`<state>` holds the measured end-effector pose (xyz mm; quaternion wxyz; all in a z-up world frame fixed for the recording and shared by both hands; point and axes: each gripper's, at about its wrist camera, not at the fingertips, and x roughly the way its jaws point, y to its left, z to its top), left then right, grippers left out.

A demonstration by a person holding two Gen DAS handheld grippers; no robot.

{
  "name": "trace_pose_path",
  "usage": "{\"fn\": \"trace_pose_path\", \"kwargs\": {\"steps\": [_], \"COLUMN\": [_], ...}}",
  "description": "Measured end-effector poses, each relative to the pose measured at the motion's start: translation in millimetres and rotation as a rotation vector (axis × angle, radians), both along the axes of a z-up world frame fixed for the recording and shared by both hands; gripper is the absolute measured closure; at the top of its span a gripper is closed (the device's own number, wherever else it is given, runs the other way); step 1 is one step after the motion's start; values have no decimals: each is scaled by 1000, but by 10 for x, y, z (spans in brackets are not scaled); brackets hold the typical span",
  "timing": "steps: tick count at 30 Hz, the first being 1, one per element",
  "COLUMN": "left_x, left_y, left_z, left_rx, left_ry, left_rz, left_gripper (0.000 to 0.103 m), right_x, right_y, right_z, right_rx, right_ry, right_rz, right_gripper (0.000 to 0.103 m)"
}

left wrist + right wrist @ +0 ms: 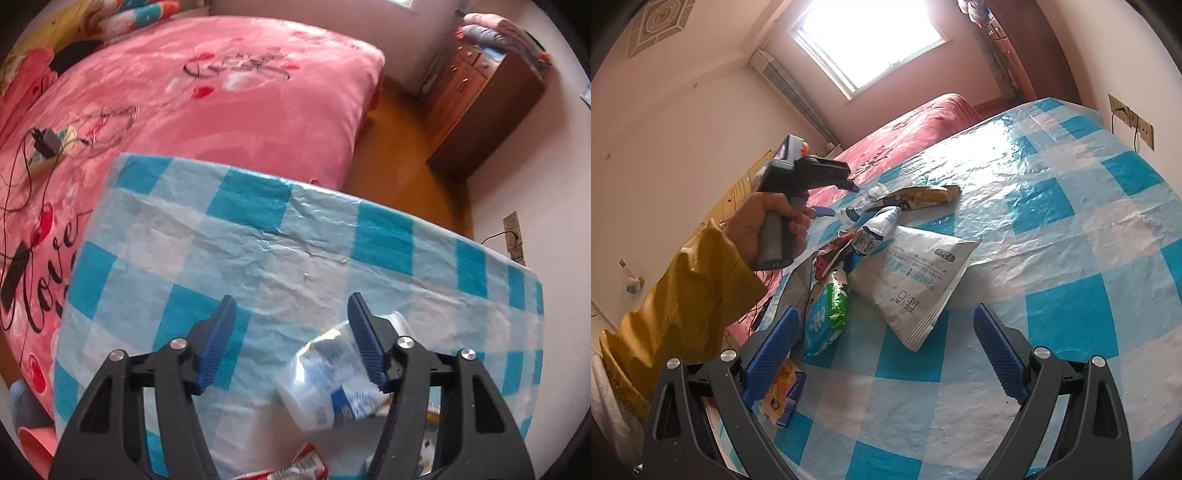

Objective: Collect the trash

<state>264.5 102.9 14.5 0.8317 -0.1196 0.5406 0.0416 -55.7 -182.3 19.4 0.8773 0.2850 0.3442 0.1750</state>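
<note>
Several pieces of trash lie on a table with a blue checked cloth. My left gripper is open; a crumpled white and blue wrapper lies against its right finger, between the jaws. A red wrapper shows below it. In the right wrist view my right gripper is open above the cloth, near a large white pouch, a green and white bag, a yellow packet and a tan wrapper. The left gripper is held by a hand in a yellow sleeve.
A bed with a pink cover stands past the table's far edge, with a charger and cables on it. A wooden cabinet stands at the back right. Wall sockets are beside the table.
</note>
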Motion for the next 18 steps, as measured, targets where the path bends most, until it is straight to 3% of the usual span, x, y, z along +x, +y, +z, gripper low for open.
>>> {"fn": "trace_pose_path", "kwargs": {"steps": [3, 7, 18], "left_x": [66, 60, -506], "left_y": [17, -116, -741], "left_z": [-79, -102, -76], "left_rx": [-22, 38, 62], "left_ry": [20, 25, 24], "left_rz": [15, -25, -313], "left_gripper": [44, 44, 45], "right_x": [-9, -23, -79], "right_y": [-10, -45, -104], "right_z": [-4, -8, 77], "right_rx": [-5, -2, -42], "right_ry": [1, -1, -27], "right_rz": [-2, -10, -43], "right_gripper": [9, 9, 9]}}
